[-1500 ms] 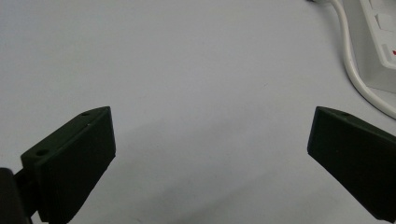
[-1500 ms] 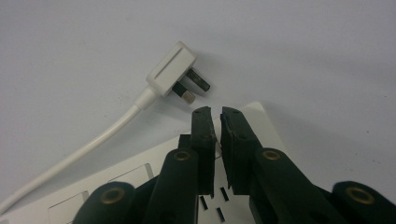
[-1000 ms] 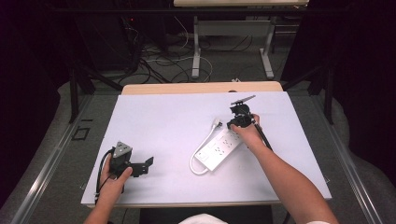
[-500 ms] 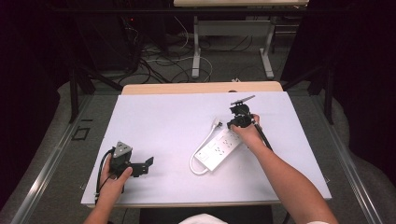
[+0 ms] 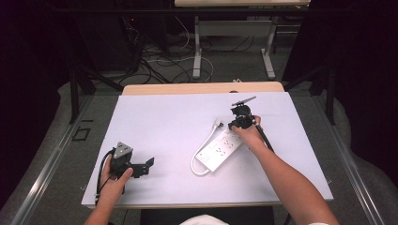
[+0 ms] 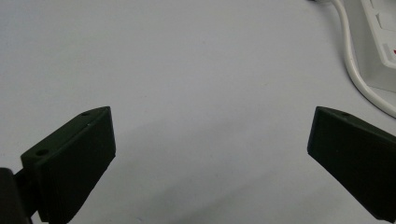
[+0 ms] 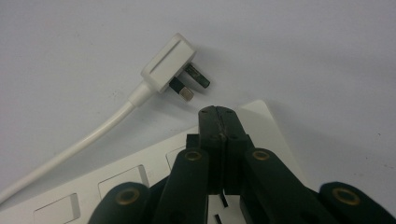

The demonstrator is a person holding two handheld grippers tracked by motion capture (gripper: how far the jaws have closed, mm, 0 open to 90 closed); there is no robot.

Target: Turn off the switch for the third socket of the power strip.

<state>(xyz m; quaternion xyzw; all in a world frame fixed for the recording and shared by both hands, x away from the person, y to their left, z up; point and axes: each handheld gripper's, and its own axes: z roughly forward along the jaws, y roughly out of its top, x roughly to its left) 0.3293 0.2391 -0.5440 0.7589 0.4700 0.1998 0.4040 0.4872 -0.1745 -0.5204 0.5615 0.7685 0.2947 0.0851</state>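
Note:
A white power strip [image 5: 219,150] lies at an angle right of the table's centre, its cable [image 5: 196,164] looping at the near end. Its white plug [image 7: 168,62] lies on its side just past the strip's far end [image 7: 273,123], prongs bare. My right gripper [image 5: 233,125] is down over that far end, and in the right gripper view its jaws [image 7: 219,113] are pressed together with nothing between them. My left gripper [image 5: 149,164] rests at the near left of the table, open and empty [image 6: 210,140]; the strip [image 6: 380,42] and cable [image 6: 350,65] lie ahead of it to the right.
The white table top [image 5: 164,122] has a wooden strip [image 5: 197,88] along its far edge. Beyond it, cables [image 5: 159,61] lie on the floor around a desk's legs [image 5: 197,47]. A metal rail [image 5: 51,159] runs along the left side.

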